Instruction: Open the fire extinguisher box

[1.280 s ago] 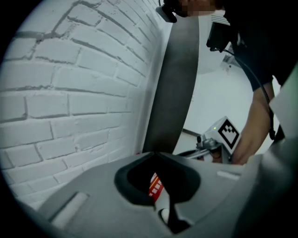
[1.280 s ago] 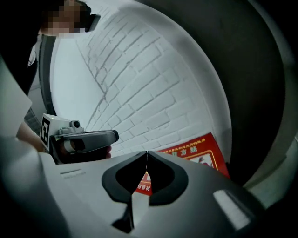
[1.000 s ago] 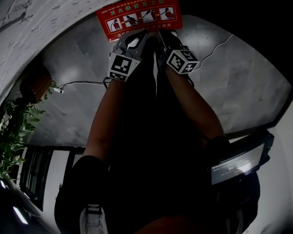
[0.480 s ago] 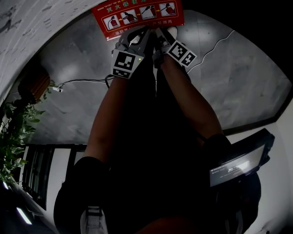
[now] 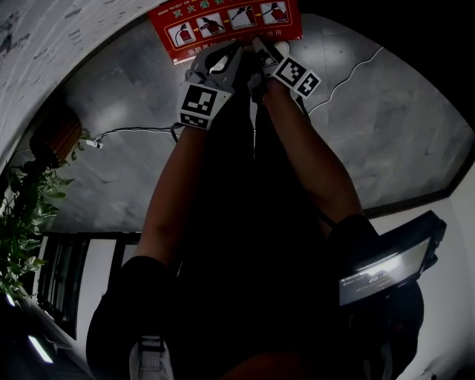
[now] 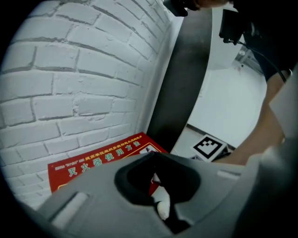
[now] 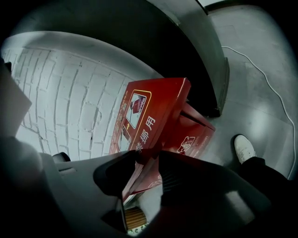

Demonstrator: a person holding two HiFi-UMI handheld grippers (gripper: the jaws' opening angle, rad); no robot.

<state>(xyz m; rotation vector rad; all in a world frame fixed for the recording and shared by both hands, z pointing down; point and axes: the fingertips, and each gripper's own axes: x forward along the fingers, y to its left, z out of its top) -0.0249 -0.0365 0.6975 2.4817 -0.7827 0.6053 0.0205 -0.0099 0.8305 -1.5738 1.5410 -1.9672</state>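
The red fire extinguisher box [image 7: 201, 133] stands on the floor against a white brick wall. Its lid [image 5: 226, 21] carries printed instruction pictures. In the right gripper view the lid [image 7: 149, 109] is tilted up off the box, and its front edge passes between the wide-apart jaws of my right gripper [image 7: 148, 159] without being pinched. My left gripper [image 5: 221, 61] sits beside the right gripper [image 5: 260, 56] at the lid's front edge. In the left gripper view the lid [image 6: 100, 160] faces me and the left gripper [image 6: 153, 157] has its tips together at that edge. Whether it pinches the lid is hidden.
A white brick wall [image 6: 84, 83] rises behind the box, with a dark pillar [image 6: 186, 79] beside it. A white cable [image 5: 349, 78] runs over the grey floor [image 5: 386, 126]. A plant [image 5: 26, 215] stands at the left. A white shoe [image 7: 244, 148] is near the box.
Both grippers have moved forward to the lid's front edge, the right one more. The lid's label shows slightly larger and higher in the head view.
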